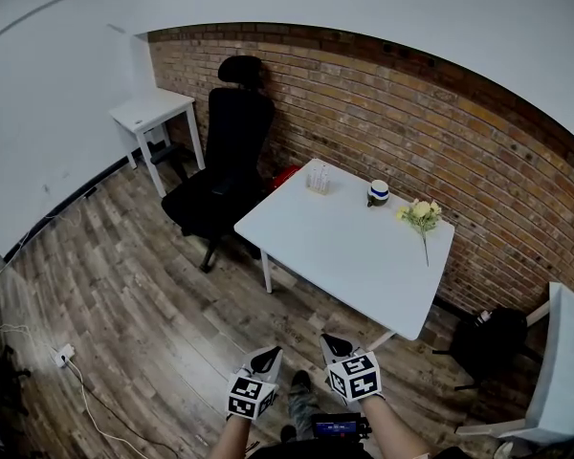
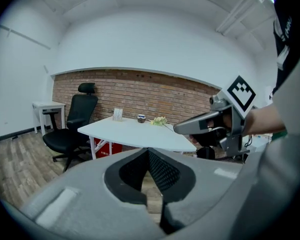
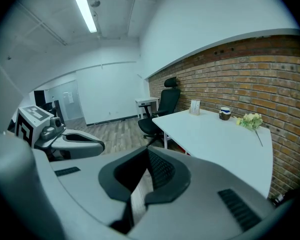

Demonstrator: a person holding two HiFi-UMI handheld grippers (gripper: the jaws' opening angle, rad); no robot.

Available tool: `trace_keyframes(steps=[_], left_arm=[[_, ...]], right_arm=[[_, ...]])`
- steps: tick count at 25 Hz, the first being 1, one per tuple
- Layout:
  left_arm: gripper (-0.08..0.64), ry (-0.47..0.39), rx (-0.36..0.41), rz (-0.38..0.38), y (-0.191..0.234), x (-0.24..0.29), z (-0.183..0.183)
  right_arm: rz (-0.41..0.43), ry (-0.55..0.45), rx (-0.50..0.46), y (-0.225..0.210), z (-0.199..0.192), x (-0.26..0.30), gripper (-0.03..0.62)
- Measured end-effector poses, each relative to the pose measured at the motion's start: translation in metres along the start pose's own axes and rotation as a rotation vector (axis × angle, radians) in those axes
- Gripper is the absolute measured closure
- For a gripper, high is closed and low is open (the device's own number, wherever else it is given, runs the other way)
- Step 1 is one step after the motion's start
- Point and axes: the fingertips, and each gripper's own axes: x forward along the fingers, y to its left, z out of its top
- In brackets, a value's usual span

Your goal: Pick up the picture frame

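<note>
The picture frame (image 1: 318,178) is a small clear stand at the far left corner of the white table (image 1: 364,256), near the brick wall. It also shows in the left gripper view (image 2: 118,114) and the right gripper view (image 3: 195,106). A mug (image 1: 378,193) and a sprig of pale flowers (image 1: 421,214) lie to its right. Both grippers are held side by side over the wooden floor, short of the table's near edge. My left gripper (image 1: 266,356) (image 2: 149,151) is shut and holds nothing. My right gripper (image 1: 336,343) (image 3: 148,152) is likewise shut and holds nothing.
A black office chair (image 1: 225,161) stands at the table's left end, with a small white side table (image 1: 153,111) beyond it. A black bag (image 1: 488,338) and a white chair (image 1: 564,371) are at the right. A cable and plug (image 1: 65,355) lie on the floor at the left.
</note>
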Motion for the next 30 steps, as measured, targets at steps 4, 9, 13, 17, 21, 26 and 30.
trace_keyframes(steps=[4, 9, 13, 17, 21, 26, 30], left_arm=[[0.548, -0.006, -0.010, 0.007, 0.024, 0.018, 0.009], [0.548, -0.005, 0.011, -0.003, 0.054, 0.054, 0.034], [0.548, 0.011, 0.021, -0.017, 0.074, 0.091, 0.051], [0.548, 0.031, 0.035, -0.034, 0.091, 0.129, 0.068], [0.548, 0.042, 0.047, -0.041, 0.107, 0.167, 0.082], [0.548, 0.055, 0.050, -0.039, 0.121, 0.201, 0.093], [0.548, 0.066, 0.055, -0.041, 0.128, 0.222, 0.101]], right_arm=[[0.005, -0.007, 0.004, -0.010, 0.014, 0.026, 0.584], [0.002, -0.013, 0.017, -0.035, 0.039, 0.062, 0.584], [-0.004, -0.009, 0.031, -0.064, 0.058, 0.089, 0.584], [-0.012, -0.014, 0.054, -0.096, 0.080, 0.115, 0.584], [-0.016, -0.014, 0.073, -0.129, 0.093, 0.141, 0.584], [-0.016, -0.011, 0.091, -0.159, 0.104, 0.165, 0.584], [-0.015, -0.011, 0.104, -0.176, 0.112, 0.179, 0.584]])
